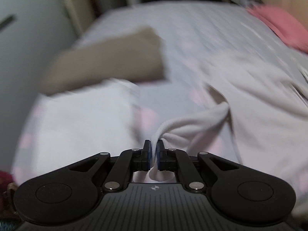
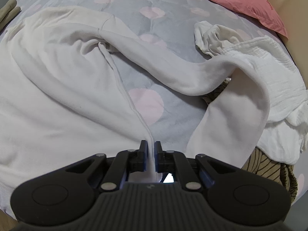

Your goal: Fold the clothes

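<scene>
Nearby—pink pillow (image 2: 248, 3), crumpled white garment (image 2: 269, 61)—both tongs (image 1: 154, 144) (image 2: 152, 144) pinch the white fleece top (image 2: 57, 86).

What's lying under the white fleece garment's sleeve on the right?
Under the white fleece garment, its sleeve drapes over a crinkled white garment and a brown leaf-patterned fabric. Elsewhere, the dotted bedsheet. Anything deeper is covered.

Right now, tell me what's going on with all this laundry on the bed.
A person is folding clothes on a bedsheet patterned with pink dots, a gripper in each hand. The left gripper is shut on a bunched edge of a white fleece garment; that view is blurred. The right gripper is shut on the same garment's hem, pinching a seam edge. The fleece lies spread but unfolded. A crinkled white garment and a pink pillow lie beyond it.
</scene>
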Demonstrator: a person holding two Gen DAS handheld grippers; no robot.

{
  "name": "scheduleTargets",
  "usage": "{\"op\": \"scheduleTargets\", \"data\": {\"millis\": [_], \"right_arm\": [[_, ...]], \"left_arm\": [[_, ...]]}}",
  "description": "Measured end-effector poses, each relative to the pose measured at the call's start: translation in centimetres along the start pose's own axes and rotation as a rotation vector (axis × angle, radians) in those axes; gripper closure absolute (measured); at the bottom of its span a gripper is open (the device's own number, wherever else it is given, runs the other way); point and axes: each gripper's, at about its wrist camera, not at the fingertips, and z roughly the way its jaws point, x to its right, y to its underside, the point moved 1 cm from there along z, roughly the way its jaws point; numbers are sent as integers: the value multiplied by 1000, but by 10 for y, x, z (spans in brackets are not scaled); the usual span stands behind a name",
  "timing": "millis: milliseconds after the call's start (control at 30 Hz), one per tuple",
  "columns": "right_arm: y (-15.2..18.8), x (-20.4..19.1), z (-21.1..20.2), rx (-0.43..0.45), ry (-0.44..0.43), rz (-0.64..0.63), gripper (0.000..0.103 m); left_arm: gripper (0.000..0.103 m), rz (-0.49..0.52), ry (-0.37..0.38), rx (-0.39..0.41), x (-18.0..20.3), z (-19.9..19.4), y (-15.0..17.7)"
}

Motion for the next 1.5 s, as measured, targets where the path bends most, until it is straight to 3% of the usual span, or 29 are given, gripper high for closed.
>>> {"op": "scheduleTargets", "data": {"millis": [300, 433, 533, 633, 700, 833, 1000, 1100, 1267, 1433, 1500], "right_arm": [[0, -1, -2, 0, 0, 9, 95], [1, 0, -3, 0, -5, 10, 95], [1, 1, -3, -3, -9, 14, 92], [1, 4, -6, 0, -15, 23, 86], [1, 8, -9, 4, -25, 35, 81], [5, 20, -15, 8, -63, 74, 76], [14, 27, -19, 9, -109, 79, 61], [19, 26, -16, 4, -126, 66, 57], [24, 20, -8, -21, -145, 29, 57], [27, 8, 0, -43, -148, -14, 57], [28, 4, 2, -48, -151, -33, 58]], "left_arm": [[99, -206, -247, 169, -90, -2, -64], [93, -295, -206, 157, -104, 11, -75], [81, -214, -187, 155, -77, 17, -68], [74, -149, -114, 151, -42, 20, -57], [72, -102, -14, 120, -13, 24, -45], [61, 13, 189, 18, 45, 32, -15], [58, 162, 387, -125, 109, 47, 24], [53, 245, 442, -187, 138, 57, 47], [51, 280, 499, -280, 164, 68, 77], [52, 309, 510, -327, 188, 82, 92], [57, 317, 517, -334, 194, 85, 95]]}}
